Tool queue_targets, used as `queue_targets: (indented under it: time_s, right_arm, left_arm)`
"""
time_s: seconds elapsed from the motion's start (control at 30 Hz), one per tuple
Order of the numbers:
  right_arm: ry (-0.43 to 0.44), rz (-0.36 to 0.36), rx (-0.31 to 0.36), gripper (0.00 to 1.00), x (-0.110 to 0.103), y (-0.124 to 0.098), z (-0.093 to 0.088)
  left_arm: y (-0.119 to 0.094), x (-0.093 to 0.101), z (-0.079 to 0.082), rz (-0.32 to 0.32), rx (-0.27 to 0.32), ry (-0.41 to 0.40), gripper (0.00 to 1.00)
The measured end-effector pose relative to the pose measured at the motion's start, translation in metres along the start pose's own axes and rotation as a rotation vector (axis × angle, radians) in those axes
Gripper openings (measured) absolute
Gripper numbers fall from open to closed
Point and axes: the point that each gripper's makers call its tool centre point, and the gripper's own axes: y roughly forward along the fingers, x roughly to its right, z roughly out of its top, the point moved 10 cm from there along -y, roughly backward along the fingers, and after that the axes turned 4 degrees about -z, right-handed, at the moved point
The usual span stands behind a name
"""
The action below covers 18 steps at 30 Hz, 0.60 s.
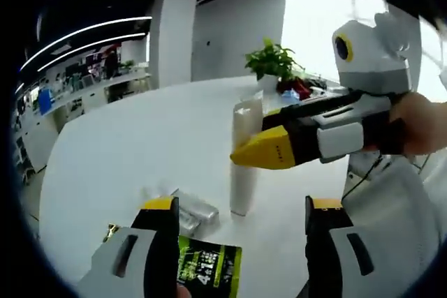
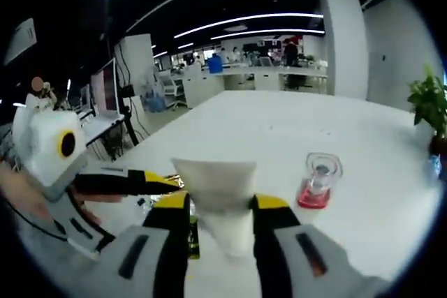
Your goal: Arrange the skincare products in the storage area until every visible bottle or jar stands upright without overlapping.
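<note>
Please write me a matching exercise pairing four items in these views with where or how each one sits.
Items:
1. white tube
2. clear bottle
3. green packet
4. potted plant

States:
A. lying flat between the left gripper's fingers
B. standing alone on the table
C. at the table's far edge
D. upright between the right gripper's fingers

Pairs: 1-D, 2-B, 3-A, 4-C

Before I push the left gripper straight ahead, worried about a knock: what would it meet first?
Probably the white tube, standing upright just ahead and held by the right gripper. Depth is unclear; silver packets lie slightly left.
</note>
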Motion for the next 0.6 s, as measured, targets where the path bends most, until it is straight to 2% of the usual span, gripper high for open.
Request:
queue_targets:
  time_s: [0.1,0.27,0.47,0.6]
  right_arm:
    - [0.003,0.003,0.009,0.35,-0.003,-0.008,0.0]
    - [-0.003,0.005,0.021,0.34,-0.012,-0.021,-0.004]
    - [-0.032,0.017,0.008,0.35,-0.017,-0.029,-0.01]
    - [-0.01,0.009,0.014,0.35,-0.014,-0.035,-0.009]
  left_arm:
    - [0.006,0.004,0.004,-0.033,0.006,-0.011,0.65]
    - [0.016,0.014,0.01,-0.074,0.008,0.028,0.59]
    - [0.022,0.019,0.008,-0.122,-0.004,0.13,0.39]
    - [0.025,0.022,0.007,-0.147,-0.011,0.153,0.31]
